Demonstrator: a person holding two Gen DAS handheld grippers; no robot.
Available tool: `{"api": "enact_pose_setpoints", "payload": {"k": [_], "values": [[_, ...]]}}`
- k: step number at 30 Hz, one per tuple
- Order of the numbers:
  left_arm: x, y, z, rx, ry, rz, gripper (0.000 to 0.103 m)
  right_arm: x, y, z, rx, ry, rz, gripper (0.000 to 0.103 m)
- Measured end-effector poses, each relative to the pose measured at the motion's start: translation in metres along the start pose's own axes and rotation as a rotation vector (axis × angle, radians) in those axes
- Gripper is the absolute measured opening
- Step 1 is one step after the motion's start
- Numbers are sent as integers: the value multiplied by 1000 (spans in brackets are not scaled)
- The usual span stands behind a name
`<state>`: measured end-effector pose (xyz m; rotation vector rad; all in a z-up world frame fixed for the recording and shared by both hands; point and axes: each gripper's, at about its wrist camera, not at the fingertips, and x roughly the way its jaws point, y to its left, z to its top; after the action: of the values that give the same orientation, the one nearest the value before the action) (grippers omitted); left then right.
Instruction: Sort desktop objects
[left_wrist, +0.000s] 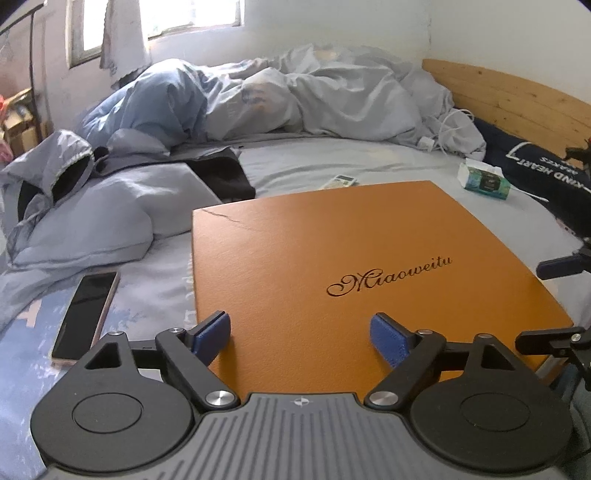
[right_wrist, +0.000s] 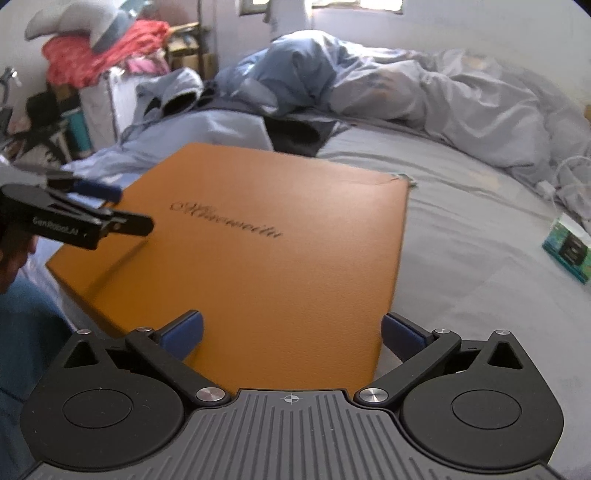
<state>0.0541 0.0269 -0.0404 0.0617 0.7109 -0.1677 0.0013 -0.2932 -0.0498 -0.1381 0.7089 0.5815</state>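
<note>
We hold the left gripper (left_wrist: 301, 332) with its blue-padded jaws spread wide and empty, low over the near edge of the orange box (left_wrist: 369, 266). Our right gripper (right_wrist: 291, 330) is likewise wide open with nothing in it, over the same box from the other side. The box lies flat on the bed (left_wrist: 306, 166), its textured lid creased at one corner and stamped "Miaoweitu" in dark script. A phone (left_wrist: 86, 314) lies just beside it on the sheet; a small green carton (left_wrist: 484, 179) sits farther off.
</note>
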Motion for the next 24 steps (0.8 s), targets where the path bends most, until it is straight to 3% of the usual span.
{"api": "enact_pose_setpoints", "payload": {"k": [6, 9, 17, 21, 24], "values": [[-21, 5, 6, -58, -51, 9, 90, -25, -1, 13, 27, -75, -11, 103], [-37, 6, 7, -79, -102, 12, 103, -40, -2, 19, 29, -114, -24, 103], [-69, -2, 15, -126, -212, 24, 103, -79, -22, 13, 167, -222, -70, 103], [-88, -10, 14, -165, -287, 4, 103, -91, -30, 4, 220, -236, -89, 103], [-98, -17, 5, -175, -292, 6, 103, -96, -30, -4, 225, -234, -96, 103]]}}
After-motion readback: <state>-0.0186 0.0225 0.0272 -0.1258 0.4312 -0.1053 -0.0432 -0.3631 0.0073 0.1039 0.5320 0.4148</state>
